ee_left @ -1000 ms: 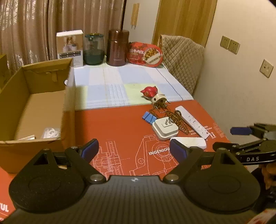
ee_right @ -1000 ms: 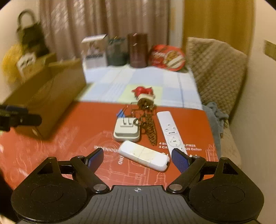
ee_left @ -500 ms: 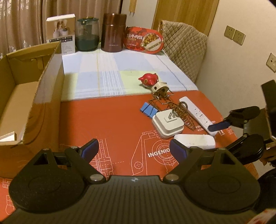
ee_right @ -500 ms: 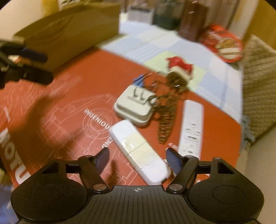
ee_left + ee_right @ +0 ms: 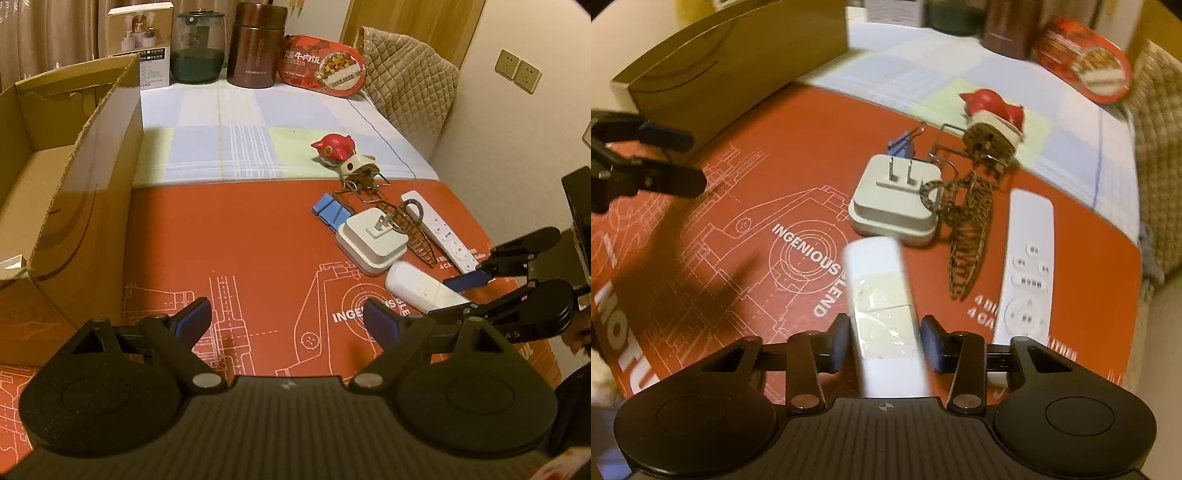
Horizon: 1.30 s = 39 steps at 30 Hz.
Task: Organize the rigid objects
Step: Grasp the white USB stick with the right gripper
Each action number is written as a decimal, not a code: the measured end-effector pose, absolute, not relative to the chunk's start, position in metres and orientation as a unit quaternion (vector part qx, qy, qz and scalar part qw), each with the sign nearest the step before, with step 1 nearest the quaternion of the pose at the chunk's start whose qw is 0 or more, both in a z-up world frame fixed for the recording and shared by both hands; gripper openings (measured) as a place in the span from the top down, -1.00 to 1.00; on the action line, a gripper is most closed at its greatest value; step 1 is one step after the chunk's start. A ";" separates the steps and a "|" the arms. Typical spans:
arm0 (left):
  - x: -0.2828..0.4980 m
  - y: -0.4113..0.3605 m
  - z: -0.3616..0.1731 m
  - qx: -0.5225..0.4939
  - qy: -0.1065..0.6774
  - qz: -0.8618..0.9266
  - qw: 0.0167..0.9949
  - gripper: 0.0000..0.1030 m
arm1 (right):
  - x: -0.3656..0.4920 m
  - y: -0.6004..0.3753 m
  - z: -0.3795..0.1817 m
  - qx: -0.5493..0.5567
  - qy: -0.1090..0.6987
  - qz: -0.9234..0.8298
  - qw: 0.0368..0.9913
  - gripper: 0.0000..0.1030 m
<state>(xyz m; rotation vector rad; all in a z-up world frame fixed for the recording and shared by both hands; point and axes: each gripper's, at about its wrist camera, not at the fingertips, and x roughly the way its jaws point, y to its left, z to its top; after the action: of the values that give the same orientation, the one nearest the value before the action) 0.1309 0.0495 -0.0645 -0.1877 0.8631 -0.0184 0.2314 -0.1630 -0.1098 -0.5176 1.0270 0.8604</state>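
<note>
Looking along my left gripper (image 5: 286, 319), its jaws are spread and hold nothing; the cardboard box (image 5: 70, 206) stands at the bench's left edge, red mat (image 5: 229, 236) bare between. My right gripper (image 5: 461, 291) straddles the white oblong device (image 5: 417, 286) near the right edge.

From my right gripper (image 5: 884, 345), the white oblong device (image 5: 881, 295) runs lengthwise away between the pads (image 5: 932, 345); whether the jaws are gripping it yet I cannot tell. The plug adapter (image 5: 895, 201) lies just beyond its tip, so lifting out looks safer than sliding forward.

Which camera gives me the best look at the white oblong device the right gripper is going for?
Right wrist: the white oblong device fills the centre, running lengthwise between the right gripper pads. Left wrist shows it small, partly hidden by that gripper.
</note>
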 end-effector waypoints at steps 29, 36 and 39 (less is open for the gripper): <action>0.145 0.037 -0.072 -0.082 0.408 -0.036 0.909 -0.68 | 0.212 -0.156 -0.107 -0.130 0.437 0.281 0.845 0.28; 0.166 0.028 -0.082 -0.074 0.396 -0.043 0.914 -0.68 | 0.210 -0.166 -0.107 -0.102 0.441 0.264 0.851 0.28; 0.179 0.019 -0.090 -0.070 0.388 -0.050 0.917 -0.68 | 0.209 -0.170 -0.107 -0.091 0.441 0.255 0.856 0.28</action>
<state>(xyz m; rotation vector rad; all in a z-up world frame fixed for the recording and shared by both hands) 0.1791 0.0189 -0.0900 -0.1433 0.7991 -0.1022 0.2095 -0.1701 -0.1071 -0.1914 0.9274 0.5358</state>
